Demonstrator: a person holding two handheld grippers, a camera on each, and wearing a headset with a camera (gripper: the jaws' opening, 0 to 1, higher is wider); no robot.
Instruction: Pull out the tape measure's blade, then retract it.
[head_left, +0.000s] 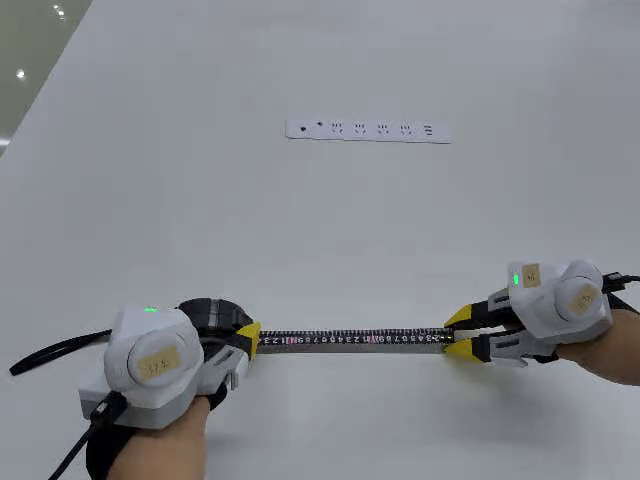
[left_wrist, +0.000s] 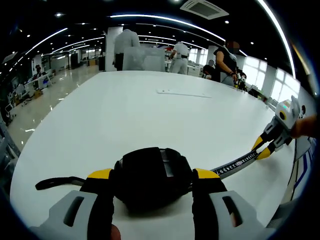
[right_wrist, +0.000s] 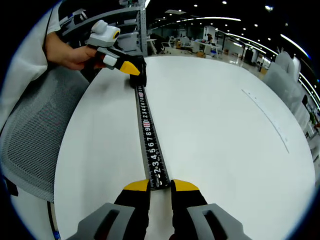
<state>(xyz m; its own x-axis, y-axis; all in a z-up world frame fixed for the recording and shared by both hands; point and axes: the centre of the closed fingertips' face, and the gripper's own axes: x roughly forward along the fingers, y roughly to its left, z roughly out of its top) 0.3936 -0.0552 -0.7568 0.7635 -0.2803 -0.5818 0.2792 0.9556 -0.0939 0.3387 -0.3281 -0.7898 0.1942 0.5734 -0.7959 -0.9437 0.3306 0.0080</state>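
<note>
Your left hand (head_left: 160, 445) sits low by the near edge of the tabletop (head_left: 300, 230), knuckles up, and points the left gripper (head_left: 248, 335) to the right along that edge. Its jaws are clamped on either side of the black tape measure (head_left: 215, 312), whose case rests on the tabletop between the yellow tips. In the left gripper view the case bulges up between the two tips, and a black strap (left_wrist: 52, 182) trails from it to the left across the tabletop.

Your right hand (head_left: 610, 350) is well apart from the left, towards the near right corner. It holds the right gripper (head_left: 460, 332) level and points it back to the left, so the two grippers face each other. Its jaws are drawn in on the free end of the blade (head_left: 350, 338), with only a narrow slit between the yellow tips.

The blade is pulled out in a straight line from the case to the right gripper, numbers up, low over the tabletop and parallel to the near edge. Whether it touches the tabletop cannot be told.

A white power strip (head_left: 367, 130) lies flat further back, near the middle of the tabletop.
</note>
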